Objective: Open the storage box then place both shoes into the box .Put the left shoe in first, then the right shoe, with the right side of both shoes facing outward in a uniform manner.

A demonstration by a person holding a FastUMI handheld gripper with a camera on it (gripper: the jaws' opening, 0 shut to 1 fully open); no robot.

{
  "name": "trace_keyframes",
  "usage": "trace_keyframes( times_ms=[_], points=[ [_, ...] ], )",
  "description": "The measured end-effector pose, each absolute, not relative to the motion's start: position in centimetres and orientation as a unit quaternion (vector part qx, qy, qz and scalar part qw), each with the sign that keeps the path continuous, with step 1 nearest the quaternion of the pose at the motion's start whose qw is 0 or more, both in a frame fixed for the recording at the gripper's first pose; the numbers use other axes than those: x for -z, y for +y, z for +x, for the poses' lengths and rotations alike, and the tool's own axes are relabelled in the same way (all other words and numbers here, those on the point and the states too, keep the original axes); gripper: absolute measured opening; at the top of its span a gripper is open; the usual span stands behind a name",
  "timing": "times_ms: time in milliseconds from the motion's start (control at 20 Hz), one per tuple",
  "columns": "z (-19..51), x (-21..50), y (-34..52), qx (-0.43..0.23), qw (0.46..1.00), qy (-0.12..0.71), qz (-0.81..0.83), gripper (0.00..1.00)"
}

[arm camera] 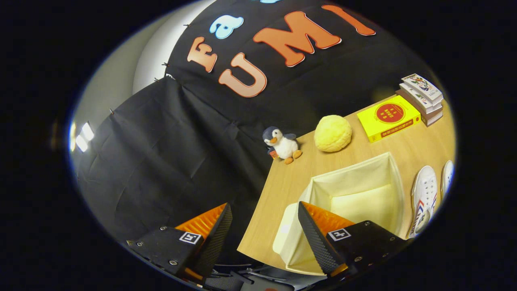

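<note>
My claw (pixel 264 226) hung open and empty, its fingers wide apart at the table's (pixel 291 178) near left corner. Just ahead, past the right finger, sat the cloth box (pixel 359 194), already open; its soft walls would likely sag under a push. Right of it lay two white shoes (pixel 425 198), side by side. They looked light and flexible; I judged the heel collar the firmest hold.
</note>
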State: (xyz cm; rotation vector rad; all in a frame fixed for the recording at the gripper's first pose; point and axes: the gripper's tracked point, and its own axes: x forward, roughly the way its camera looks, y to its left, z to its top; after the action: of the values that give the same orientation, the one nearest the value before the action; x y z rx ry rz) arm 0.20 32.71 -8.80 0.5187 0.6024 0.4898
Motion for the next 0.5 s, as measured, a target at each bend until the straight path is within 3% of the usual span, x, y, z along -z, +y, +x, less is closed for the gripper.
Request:
trace_keyframes(
  times_ms=[500],
  points=[
    [0.4, 8.7, 18.8, -0.134, 0.926, 0.264, 0.234, 0.98]
  ],
)
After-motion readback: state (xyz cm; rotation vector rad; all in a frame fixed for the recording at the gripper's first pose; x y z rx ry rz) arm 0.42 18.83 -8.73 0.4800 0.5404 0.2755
